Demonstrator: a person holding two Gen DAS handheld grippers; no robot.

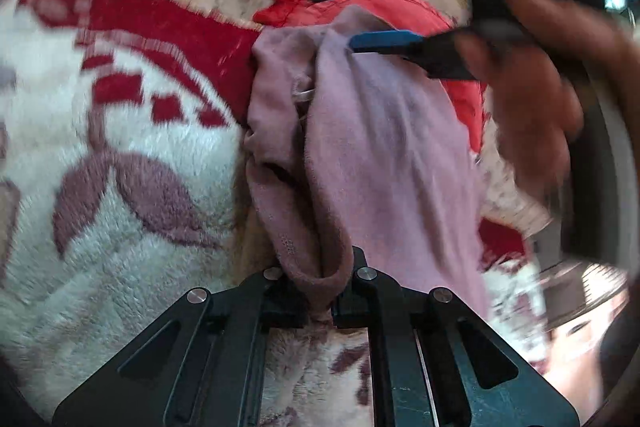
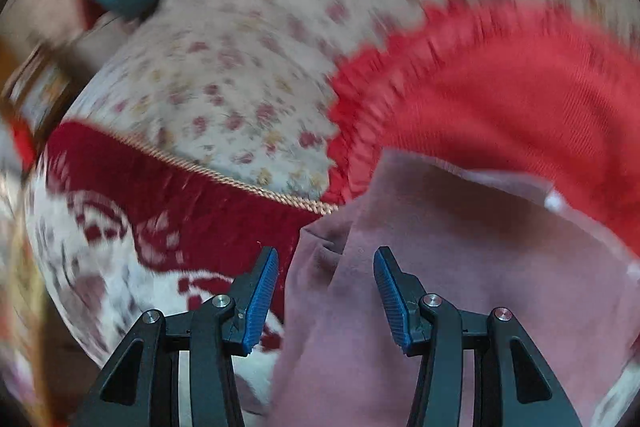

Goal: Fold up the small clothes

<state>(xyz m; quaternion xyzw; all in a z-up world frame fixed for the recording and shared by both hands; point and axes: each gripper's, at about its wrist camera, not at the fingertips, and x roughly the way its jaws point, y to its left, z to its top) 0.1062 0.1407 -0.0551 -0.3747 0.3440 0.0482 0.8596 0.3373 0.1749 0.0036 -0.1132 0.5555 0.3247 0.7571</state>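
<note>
Left gripper: the left gripper [image 1: 322, 301] sits at 6 o'clock in the left wrist view, its jaws pressed together on a bunched fold of the mauve garment [image 1: 360, 147], which rises from the pinch toward 12 o'clock.

Right gripper: the right gripper [image 2: 326, 301] stands spread at 6 o'clock in its own view, blue ribbed pads [image 2: 264, 299] facing each other with the garment's edge lying between them; the pads do not press on it. In the left wrist view it shows at 1 o'clock, one blue pad over the garment's upper end.

Hand: a person's hand [image 1: 536, 99] grips the right gripper's black handle at 2 to 3 o'clock in the left wrist view, blurred.

Mauve garment: a soft, small piece of clothing, creased lengthwise, with a hemmed opening at its left side. In the right wrist view it [image 2: 460, 287] fills the lower right, from 4 to 6 o'clock.

Red garment: a red piece [image 2: 500, 99] with a gathered, ruffled edge lies under and beyond the mauve one, at 1 to 3 o'clock in the right wrist view.

Blanket: a plush red-and-white patterned blanket [image 1: 120, 167] spreads at 7 to 10 o'clock beneath the clothes.

Floral sheet: a pale sheet [image 2: 260, 47] with small reddish flowers lies beyond the blanket's corded edge, toward 12 o'clock.

Sharpness: both views are motion-blurred, the right wrist view more so.
</note>
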